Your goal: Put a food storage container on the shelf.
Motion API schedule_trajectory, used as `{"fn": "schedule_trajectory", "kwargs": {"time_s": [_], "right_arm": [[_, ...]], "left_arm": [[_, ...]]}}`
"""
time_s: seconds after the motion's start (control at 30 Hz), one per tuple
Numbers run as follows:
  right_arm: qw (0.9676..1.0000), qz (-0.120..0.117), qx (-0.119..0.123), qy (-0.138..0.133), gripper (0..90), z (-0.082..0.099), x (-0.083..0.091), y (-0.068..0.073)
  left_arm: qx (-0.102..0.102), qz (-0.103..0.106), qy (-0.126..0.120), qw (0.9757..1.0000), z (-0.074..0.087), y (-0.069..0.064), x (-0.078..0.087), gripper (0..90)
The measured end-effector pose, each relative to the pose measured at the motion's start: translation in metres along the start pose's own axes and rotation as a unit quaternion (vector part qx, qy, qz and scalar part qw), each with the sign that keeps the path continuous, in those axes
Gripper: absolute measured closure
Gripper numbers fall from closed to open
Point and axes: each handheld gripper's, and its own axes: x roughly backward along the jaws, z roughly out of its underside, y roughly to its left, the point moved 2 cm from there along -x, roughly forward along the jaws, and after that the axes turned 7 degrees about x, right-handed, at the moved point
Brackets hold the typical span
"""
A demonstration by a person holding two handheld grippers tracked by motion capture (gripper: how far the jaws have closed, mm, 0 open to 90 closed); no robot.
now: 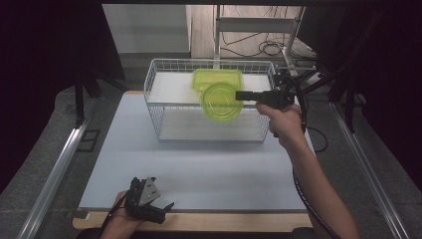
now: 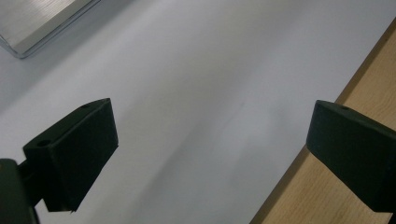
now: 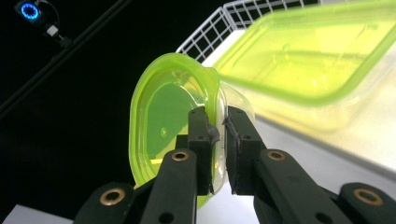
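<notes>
Now | right claw [image 3: 217,154] pinches round container [image 1: 221,101] rim by basket [image 1: 154,94] | left claw [image 2: 210,154] wide, empty | thin grip: may slip

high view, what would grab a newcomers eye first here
The bright green round container, pinched at its rim by the right gripper and held tilted in front of the white wire rack, stands out most. Behind it, a rectangular green-lidded container sits on the rack's upper shelf. The left gripper rests open at the table's near edge, holding nothing.
</notes>
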Motion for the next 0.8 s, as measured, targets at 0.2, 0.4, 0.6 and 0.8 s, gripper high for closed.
{"fn": "schedule_trajectory", "kwargs": {"time_s": [0.2,0.4,0.6,0.8], "right_arm": [[0.9996,0.023,0.001,-0.018,81.1,-0.020,-0.002,0.001],[0.9979,0.055,0.000,-0.034,81.0,-0.040,-0.007,-0.002],[0.9957,0.083,-0.002,-0.041,81.0,-0.053,-0.016,-0.008],[0.9946,0.095,-0.020,-0.038,80.9,-0.057,-0.025,-0.018]], "left_arm": [[0.002,0.001,0.001,1.0000,0.000,0.000,0.000,2.1],[0.001,0.002,0.001,1.0000,0.000,0.000,0.000,2.1],[0.000,0.002,0.002,1.0000,0.001,0.001,0.001,2.1],[-0.002,0.004,0.005,1.0000,0.001,0.000,-0.001,2.1]]}}
